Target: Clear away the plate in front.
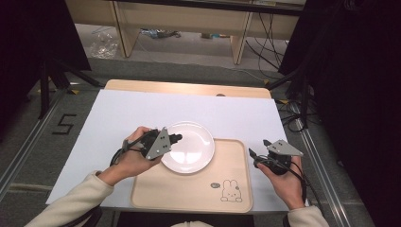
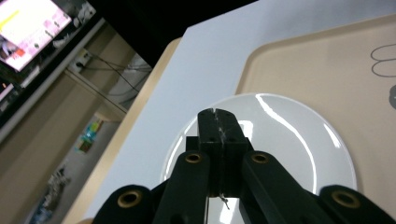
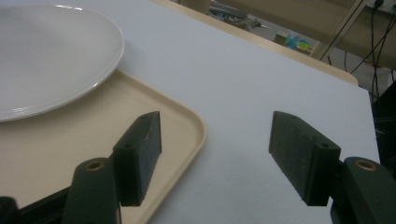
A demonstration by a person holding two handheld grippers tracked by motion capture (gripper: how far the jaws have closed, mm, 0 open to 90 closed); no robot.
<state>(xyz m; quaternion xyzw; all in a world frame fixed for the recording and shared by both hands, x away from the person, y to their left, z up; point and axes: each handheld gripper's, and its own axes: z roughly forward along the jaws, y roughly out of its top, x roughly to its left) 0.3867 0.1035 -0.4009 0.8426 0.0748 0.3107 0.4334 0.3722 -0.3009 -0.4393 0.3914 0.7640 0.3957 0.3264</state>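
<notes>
The white plate [image 1: 188, 146] is lying partly on the beige tray [image 1: 198, 189], overhanging its upper-left corner onto the white tabletop [image 1: 142, 106]. The left gripper [image 1: 176, 138] is pinching the plate's left rim, jaws pressed tight. The right gripper [image 1: 259, 147] is hovering beside the tray's right edge, jaws spread wide around nothing.

left gripper [image 1: 177, 138] has its jaws pressed together; right gripper [image 1: 259, 147] holds its jaws wide apart.
</notes>
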